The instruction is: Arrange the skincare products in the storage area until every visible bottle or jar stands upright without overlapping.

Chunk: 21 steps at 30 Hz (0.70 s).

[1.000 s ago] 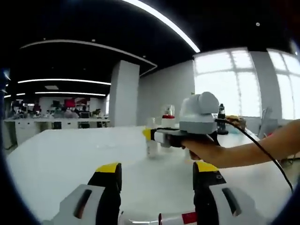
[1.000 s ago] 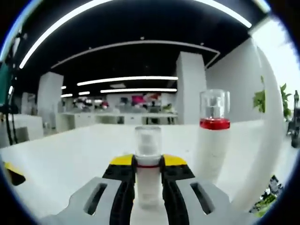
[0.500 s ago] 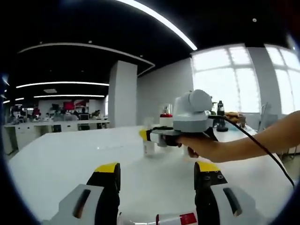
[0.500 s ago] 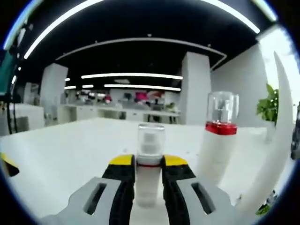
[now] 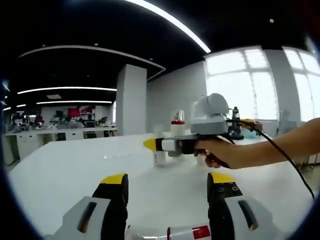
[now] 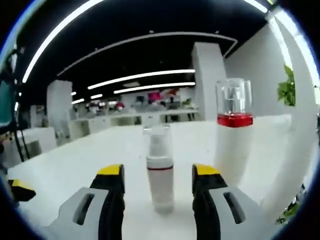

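Note:
In the right gripper view a small white bottle (image 6: 160,172) with a thin red band and a clear cap stands upright on the white table (image 6: 75,155). It stands between the spread jaws of my right gripper (image 6: 158,171), which is open and clear of its sides. A taller white bottle (image 6: 233,137) with a red collar and clear cap stands upright to its right. In the left gripper view my left gripper (image 5: 169,180) is open, and a white bottle with a red band (image 5: 172,233) lies on its side between the jaws. The right gripper (image 5: 175,145), held by a hand, hovers by the small bottle (image 5: 161,158) and the taller bottle (image 5: 177,122).
The table (image 5: 65,165) stretches wide and bare to the left. A dark object (image 5: 236,120) stands at its far right near bright windows. The person's forearm (image 5: 270,152) and a black cable cross the right side. A yellow jaw tip (image 6: 20,190) of the left gripper sits at the left edge.
My right gripper has opened and let go of the small bottle, which now stands free on the table. The left gripper has stayed put.

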Available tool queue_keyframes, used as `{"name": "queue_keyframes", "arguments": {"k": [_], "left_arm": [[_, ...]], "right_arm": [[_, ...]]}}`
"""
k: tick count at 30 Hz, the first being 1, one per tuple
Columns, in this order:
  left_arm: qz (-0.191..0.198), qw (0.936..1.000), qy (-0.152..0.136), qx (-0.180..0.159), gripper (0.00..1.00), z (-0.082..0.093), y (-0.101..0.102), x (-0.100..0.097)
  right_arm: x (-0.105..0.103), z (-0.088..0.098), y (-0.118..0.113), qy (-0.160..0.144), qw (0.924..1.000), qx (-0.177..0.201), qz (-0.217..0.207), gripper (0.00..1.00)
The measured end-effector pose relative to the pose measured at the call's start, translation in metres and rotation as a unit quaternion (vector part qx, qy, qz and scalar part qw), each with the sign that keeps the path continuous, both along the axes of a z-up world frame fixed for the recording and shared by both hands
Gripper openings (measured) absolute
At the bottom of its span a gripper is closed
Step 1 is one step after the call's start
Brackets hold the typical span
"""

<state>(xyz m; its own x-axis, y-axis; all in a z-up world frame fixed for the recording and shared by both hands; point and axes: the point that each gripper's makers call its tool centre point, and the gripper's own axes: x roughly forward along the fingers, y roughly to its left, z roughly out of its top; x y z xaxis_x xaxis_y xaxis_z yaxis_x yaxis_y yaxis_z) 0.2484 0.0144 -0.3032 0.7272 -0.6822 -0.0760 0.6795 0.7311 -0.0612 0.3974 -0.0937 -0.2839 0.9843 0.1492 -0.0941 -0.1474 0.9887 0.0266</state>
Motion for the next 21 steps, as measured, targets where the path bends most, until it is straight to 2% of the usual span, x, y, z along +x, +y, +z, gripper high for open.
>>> {"name": "queue_keyframes", "arguments": {"k": [8, 11, 13, 15, 17, 19, 21], "left_arm": [[0.002, 1.0, -0.003, 0.002, 0.67, 0.001, -0.001, 0.0], [0.004, 1.0, -0.001, -0.002, 0.69, 0.002, 0.001, 0.0], [-0.004, 0.9999, -0.006, -0.013, 0.72, 0.007, 0.0, -0.003], [-0.008, 0.9996, -0.008, -0.026, 0.74, 0.012, -0.001, -0.005], [-0.007, 0.9994, -0.009, -0.031, 0.76, 0.013, 0.0, -0.006], [0.005, 0.9994, -0.011, -0.033, 0.76, 0.014, 0.003, -0.004], [0.01, 0.999, -0.013, -0.041, 0.77, 0.016, 0.006, -0.004]], "right_arm": [[-0.013, -0.006, 0.008, -0.003, 0.9996, -0.01, 0.026, 0.58], [-0.026, -0.008, 0.02, -0.002, 0.9975, -0.02, 0.068, 0.58], [-0.025, -0.011, 0.025, 0.002, 0.9964, -0.014, 0.083, 0.58], [-0.035, -0.012, 0.029, -0.002, 0.9952, -0.003, 0.098, 0.6], [-0.052, -0.013, 0.03, -0.011, 0.9952, -0.006, 0.097, 0.63], [-0.055, -0.015, 0.03, -0.013, 0.9941, -0.011, 0.107, 0.63], [-0.07, -0.019, 0.031, -0.014, 0.9928, -0.018, 0.118, 0.64]]}}
